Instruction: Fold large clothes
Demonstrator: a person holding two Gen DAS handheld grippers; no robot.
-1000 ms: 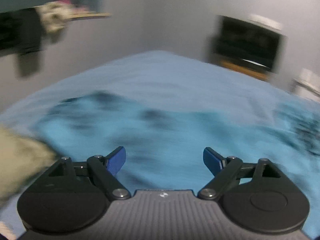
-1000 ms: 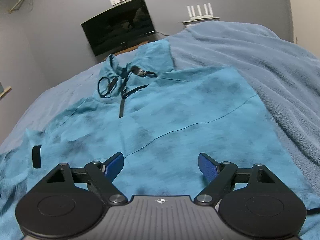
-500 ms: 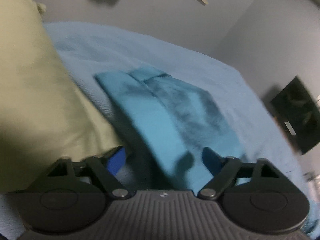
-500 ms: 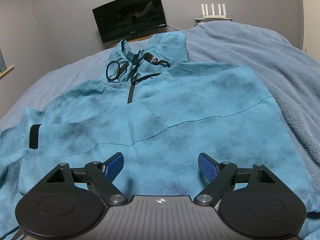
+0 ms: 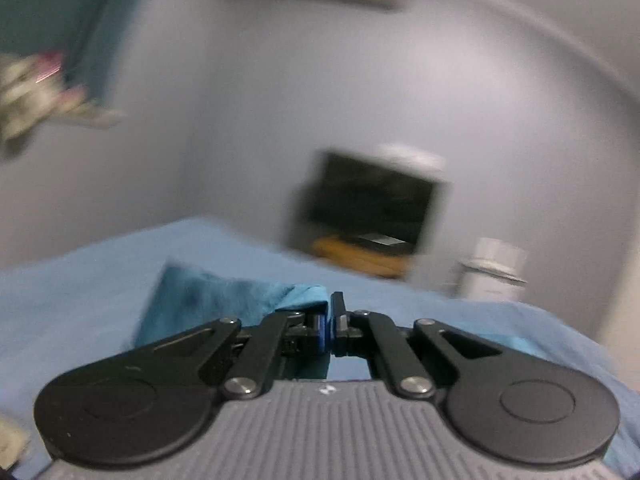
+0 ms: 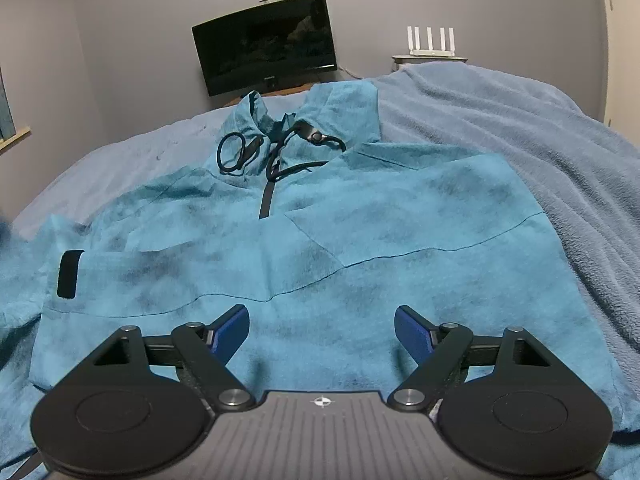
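One teal mottled pullover jacket (image 6: 360, 248) flat on blue bed (image 6: 540, 152), collar toward 12 o'clock, left tool (image 5: 331, 320) pinching its edge, right tool (image 6: 320, 330) wide, empty

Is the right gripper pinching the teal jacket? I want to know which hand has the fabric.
No: the right gripper hangs with its jaws wide apart above the teal jacket, its blue pads clear of the cloth.

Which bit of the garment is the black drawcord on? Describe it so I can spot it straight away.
Start at the dark monitor on the far wall, then drop to the teal pullover spread on the blue bed cover. At its collar lies the black drawcord, looped left of the short dark zip, the only cord there.
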